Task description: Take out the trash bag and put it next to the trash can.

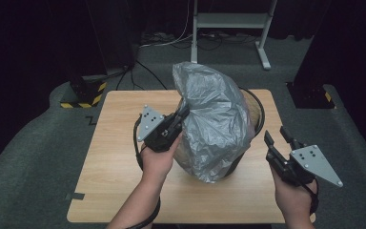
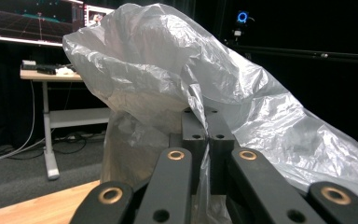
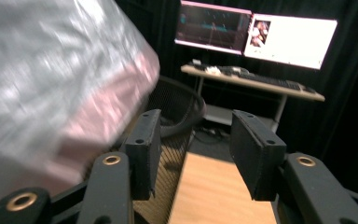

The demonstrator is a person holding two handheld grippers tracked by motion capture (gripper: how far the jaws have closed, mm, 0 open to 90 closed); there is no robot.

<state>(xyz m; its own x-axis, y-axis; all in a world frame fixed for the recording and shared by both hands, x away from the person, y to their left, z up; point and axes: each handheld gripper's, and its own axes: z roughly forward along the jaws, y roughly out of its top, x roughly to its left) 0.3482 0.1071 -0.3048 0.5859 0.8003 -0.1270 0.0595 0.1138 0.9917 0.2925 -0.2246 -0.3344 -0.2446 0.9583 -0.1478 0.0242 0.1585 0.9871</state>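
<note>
Left gripper (image 1: pixel 180 116): held by left hand (image 1: pixel 156 160) over the middle of the worktop, forearm entering from the near edge; jaws closed, pinching a fold of plastic film. Right gripper (image 1: pixel 277 137): held by right hand (image 1: pixel 293 196) near the worktop's right edge, jaws parted, gripping nothing.

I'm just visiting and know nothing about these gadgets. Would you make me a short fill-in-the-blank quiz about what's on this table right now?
1. The left gripper is shut on a fold of the grey plastic ____.
2. The bag is draped over a black mesh ____ that stands on the wooden table.
3. The right gripper has its jaws ____, with nothing between them.
4. In the high view, the right gripper sits to the ____ of the wastebasket.

Missing words: bag; wastebasket; open; right
</note>
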